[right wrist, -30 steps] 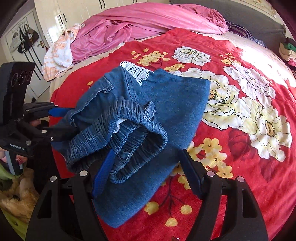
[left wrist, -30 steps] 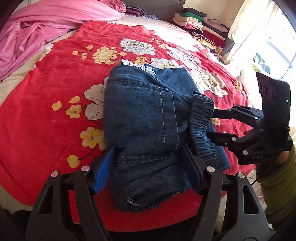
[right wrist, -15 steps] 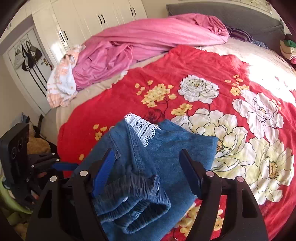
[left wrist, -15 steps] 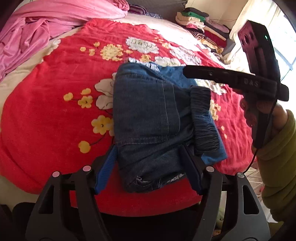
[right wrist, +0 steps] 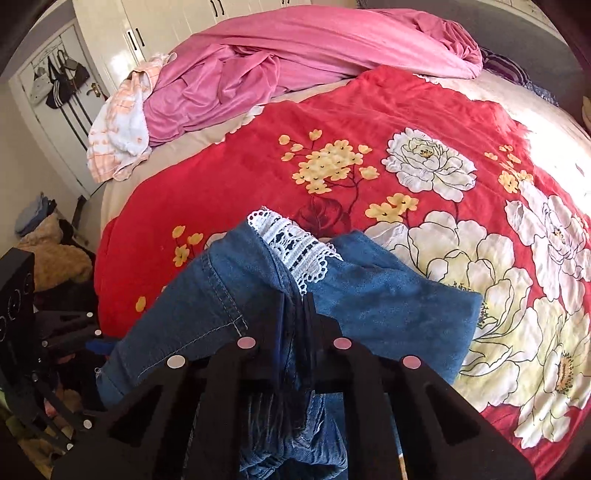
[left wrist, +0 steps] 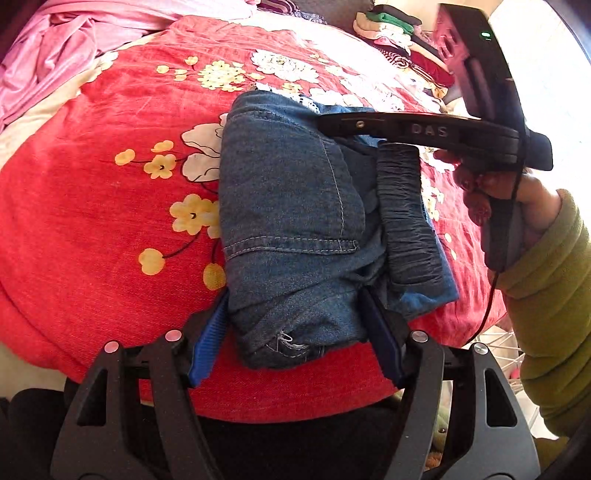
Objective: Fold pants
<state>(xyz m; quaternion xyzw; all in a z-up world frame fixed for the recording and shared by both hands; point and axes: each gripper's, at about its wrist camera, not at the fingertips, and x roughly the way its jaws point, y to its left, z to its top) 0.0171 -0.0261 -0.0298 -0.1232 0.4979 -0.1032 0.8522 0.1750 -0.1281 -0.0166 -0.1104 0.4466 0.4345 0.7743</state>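
Observation:
The blue denim pants [left wrist: 295,221] lie folded in a thick bundle on the red flowered bedspread [left wrist: 110,221], with the elastic waistband [left wrist: 406,221] on the right and white lace trim [right wrist: 295,251] at the far edge. My left gripper [left wrist: 295,332] is open, its blue pads on either side of the bundle's near end. My right gripper [right wrist: 295,306] is shut, its fingers together over the top of the pants; whether it pinches cloth is not clear. It shows from the side in the left wrist view [left wrist: 424,129].
A pink blanket [right wrist: 314,66] and a white-orange towel [right wrist: 118,140] are heaped at the far left of the bed. Stacked folded clothes [left wrist: 399,33] sit at the far corner. White wardrobe doors [right wrist: 147,29] stand behind. The bed edge is just under my left gripper.
My right gripper has let go of the waistband, risen over the pants and shut. The bundle now lies flatter on the bed. My left gripper stayed open at the near end.

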